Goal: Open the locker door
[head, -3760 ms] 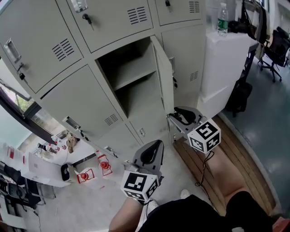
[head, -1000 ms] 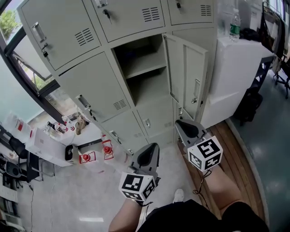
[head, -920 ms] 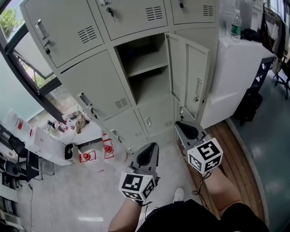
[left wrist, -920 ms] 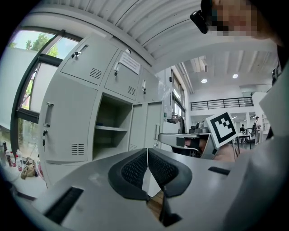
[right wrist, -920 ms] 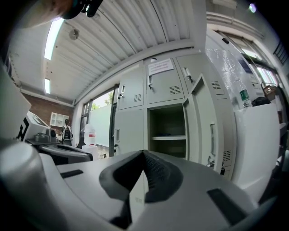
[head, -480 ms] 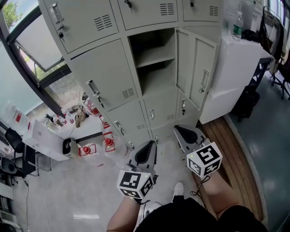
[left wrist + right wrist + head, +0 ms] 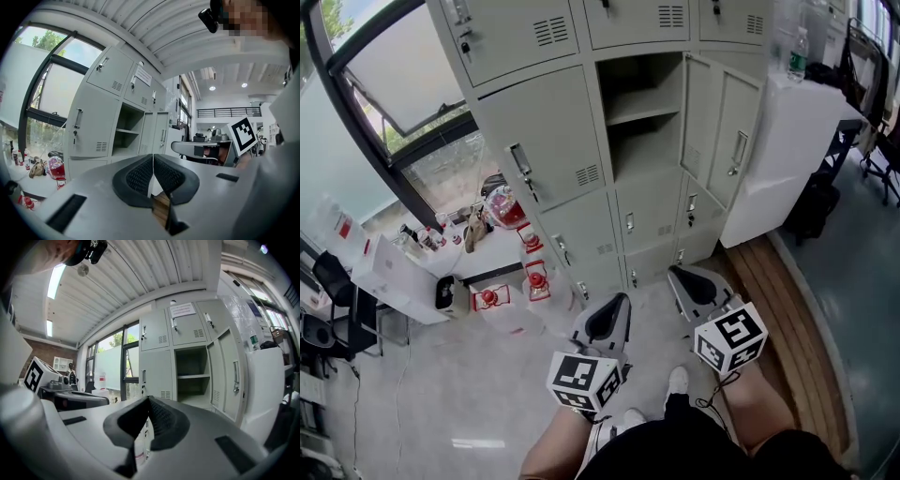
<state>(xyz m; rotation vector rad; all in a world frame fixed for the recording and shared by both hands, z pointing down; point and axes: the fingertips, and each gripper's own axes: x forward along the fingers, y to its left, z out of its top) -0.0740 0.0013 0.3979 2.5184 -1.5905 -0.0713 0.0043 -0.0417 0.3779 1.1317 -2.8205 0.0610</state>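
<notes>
Pale floor (image 7: 441,394) spreads under the person, who holds the left gripper (image 7: 617,305) and right gripper (image 7: 680,278) low and level in front of the knees, each with its jaws pressed together on nothing. Well apart from them, the locker door (image 7: 722,131) stands swung wide to the right, baring an empty shelf (image 7: 645,105). I judge the opening done, so neither gripper needs a hold.

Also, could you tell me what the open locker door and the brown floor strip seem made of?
Open locker door: probably painted sheet metal, matte pale grey, thin with pressed panels. Brown floor strip: apparently wood, parallel planks with seams.
</notes>
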